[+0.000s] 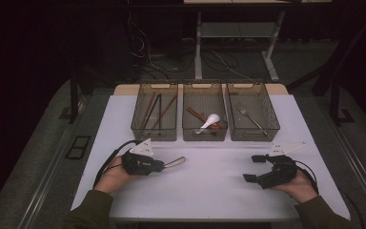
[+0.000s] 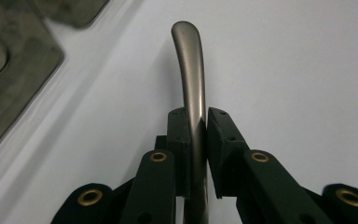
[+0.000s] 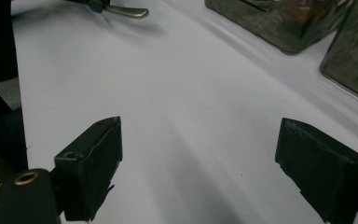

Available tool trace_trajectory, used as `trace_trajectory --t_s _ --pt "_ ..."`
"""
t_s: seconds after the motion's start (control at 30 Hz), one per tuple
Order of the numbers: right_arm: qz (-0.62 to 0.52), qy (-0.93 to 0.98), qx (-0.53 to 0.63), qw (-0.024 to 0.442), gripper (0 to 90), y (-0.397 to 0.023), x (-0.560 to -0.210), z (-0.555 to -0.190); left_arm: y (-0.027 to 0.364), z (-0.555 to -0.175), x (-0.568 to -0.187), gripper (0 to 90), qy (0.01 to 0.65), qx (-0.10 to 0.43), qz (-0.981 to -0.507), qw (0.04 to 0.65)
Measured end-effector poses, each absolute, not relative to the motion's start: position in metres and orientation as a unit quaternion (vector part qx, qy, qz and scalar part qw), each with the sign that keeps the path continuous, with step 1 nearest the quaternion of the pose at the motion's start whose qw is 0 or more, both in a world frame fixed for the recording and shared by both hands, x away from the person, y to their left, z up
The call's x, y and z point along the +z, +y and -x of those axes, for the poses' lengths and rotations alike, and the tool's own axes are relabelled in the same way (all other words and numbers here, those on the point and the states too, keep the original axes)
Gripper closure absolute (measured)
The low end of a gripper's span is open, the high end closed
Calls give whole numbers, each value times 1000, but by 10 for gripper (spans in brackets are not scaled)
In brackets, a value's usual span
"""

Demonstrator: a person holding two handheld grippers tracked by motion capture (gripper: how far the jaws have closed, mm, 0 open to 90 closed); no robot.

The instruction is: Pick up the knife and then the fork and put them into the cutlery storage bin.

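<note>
Over the white counter, your left tool clamps a metal utensil handle edge-on; your right tool idles, spread wide. That thin grip could let it swivel before reaching the bins.

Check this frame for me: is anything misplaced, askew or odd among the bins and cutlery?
One thing stands out: the middle bin holds a white spoon lying across reddish-brown chopsticks, though the left bin already holds chopsticks. The right bin holds a fork. The left gripper grips a metal utensil handle. Nothing looks spilled or damaged.
</note>
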State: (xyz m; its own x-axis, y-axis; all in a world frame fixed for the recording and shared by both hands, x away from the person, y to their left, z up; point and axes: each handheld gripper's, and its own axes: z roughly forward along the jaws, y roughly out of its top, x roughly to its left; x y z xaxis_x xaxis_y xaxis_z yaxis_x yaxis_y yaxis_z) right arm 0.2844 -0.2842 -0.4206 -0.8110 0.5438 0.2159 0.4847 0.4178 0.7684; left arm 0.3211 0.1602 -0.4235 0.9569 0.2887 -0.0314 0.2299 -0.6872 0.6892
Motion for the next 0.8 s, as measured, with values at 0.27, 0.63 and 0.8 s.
trace_trajectory --t_s 0.27,0.63,0.8 --pt "-264 866 423 35 147 -264 -407 -293 122 -315 -413 793 80 22 -927 366" --pt "-201 899 388 -13 155 -228 -393 -302 62 -308 -398 793 -13 10 -931 364" --pt "-157 915 370 -30 220 -210 -390 -308 36 -303 -393 792 -46 4 -933 357"
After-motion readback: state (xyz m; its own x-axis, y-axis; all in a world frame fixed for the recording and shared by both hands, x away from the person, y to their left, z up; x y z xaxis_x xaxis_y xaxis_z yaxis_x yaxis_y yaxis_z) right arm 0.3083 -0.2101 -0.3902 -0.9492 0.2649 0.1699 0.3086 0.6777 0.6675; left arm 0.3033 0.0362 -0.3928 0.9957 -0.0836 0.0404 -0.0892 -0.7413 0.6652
